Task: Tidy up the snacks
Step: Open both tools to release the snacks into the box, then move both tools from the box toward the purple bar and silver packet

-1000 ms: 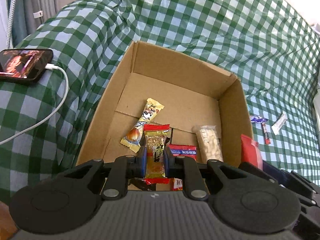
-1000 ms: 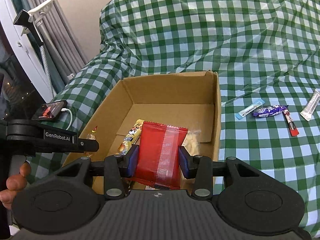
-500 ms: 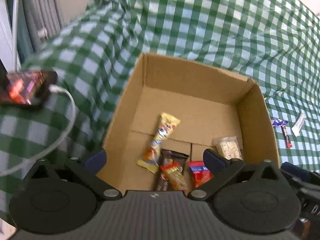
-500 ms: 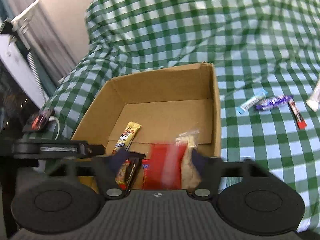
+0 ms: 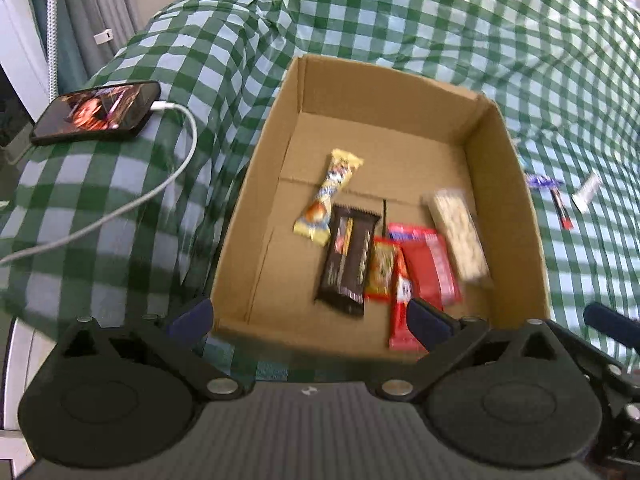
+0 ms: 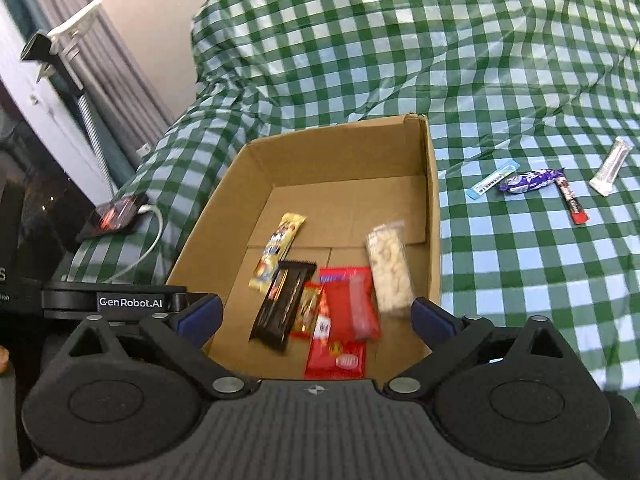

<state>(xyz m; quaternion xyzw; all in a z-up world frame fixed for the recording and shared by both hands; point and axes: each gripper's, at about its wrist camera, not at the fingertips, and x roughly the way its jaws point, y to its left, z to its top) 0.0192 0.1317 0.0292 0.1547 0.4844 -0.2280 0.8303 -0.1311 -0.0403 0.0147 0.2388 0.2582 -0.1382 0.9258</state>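
Observation:
An open cardboard box point(image 5: 256, 184) point(image 6: 432, 208) sits on the green checked cloth. Inside lie a yellow bar point(image 5: 328, 196) point(image 6: 278, 250), a dark brown bar point(image 5: 348, 260) point(image 6: 282, 306), a small orange-red packet point(image 5: 382, 270) point(image 6: 308, 306), a red pouch point(image 5: 430, 268) point(image 6: 352, 308), a long red bar point(image 5: 400, 316) point(image 6: 336, 356) and a clear nut packet point(image 5: 458, 236) point(image 6: 390, 268). My left gripper point(image 5: 310, 320) is open and empty above the box's near edge. My right gripper point(image 6: 316, 318) is open and empty above the box's near part.
Several snacks lie on the cloth right of the box: a blue strip point(image 6: 494, 180), a purple bar point(image 6: 528, 180) point(image 5: 542, 181), a red stick point(image 6: 572, 200) point(image 5: 560, 208) and a white bar point(image 6: 610, 166) point(image 5: 586, 194). A phone point(image 5: 98, 112) point(image 6: 116, 216) with a white cable point(image 5: 160, 188) lies left.
Both grippers have opened and pulled back. The orange-red packet left my left gripper and the red pouch left my right gripper; both now lie in the box.

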